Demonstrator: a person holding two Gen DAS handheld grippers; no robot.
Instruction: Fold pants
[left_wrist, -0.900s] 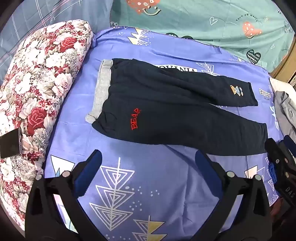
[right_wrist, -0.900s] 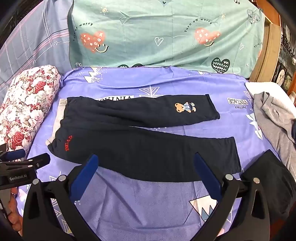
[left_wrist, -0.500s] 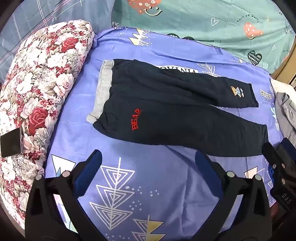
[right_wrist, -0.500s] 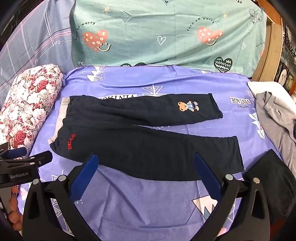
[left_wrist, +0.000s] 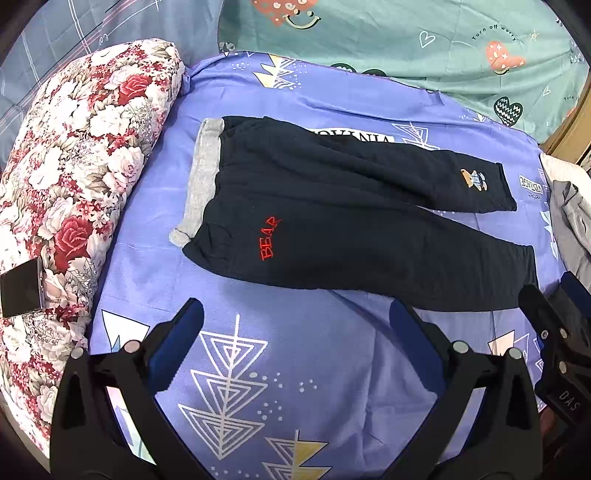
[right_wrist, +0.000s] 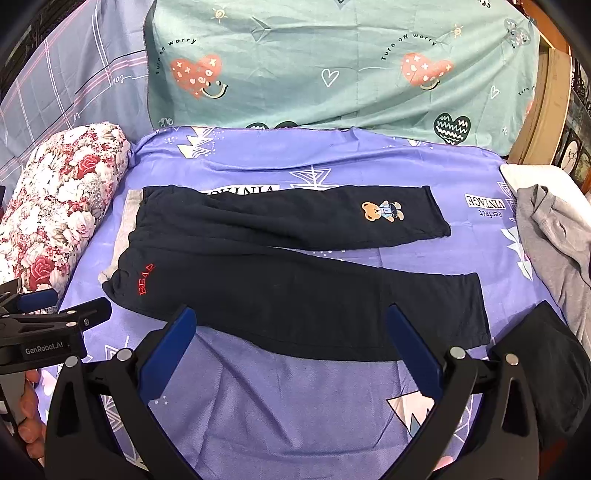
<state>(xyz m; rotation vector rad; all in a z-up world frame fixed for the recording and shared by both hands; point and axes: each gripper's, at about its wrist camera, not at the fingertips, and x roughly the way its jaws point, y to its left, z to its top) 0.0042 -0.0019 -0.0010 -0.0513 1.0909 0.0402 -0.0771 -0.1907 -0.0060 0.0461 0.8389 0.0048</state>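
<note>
Dark navy pants (left_wrist: 332, 229) lie flat on the purple bedsheet (left_wrist: 295, 354), grey waistband to the left, both legs spread to the right. They carry a red "BEAR" mark and a bear patch on the far leg (right_wrist: 382, 211). The pants also show in the right wrist view (right_wrist: 295, 280). My left gripper (left_wrist: 295, 314) is open and empty, just short of the near edge of the pants below the hip. My right gripper (right_wrist: 290, 314) is open and empty, hovering at the near edge of the near leg. Each gripper shows in the other's view: the right (left_wrist: 554, 332) and the left (right_wrist: 55, 317).
A rolled floral quilt (left_wrist: 74, 184) lies along the left side with a dark phone (left_wrist: 22, 288) on it. A teal pillow (right_wrist: 332, 62) stands at the back. Grey clothing (right_wrist: 554, 251) and a dark garment (right_wrist: 546, 369) lie at the right.
Both grippers have moved slightly forward toward the pants. The pants have not moved and both grippers stay open.
</note>
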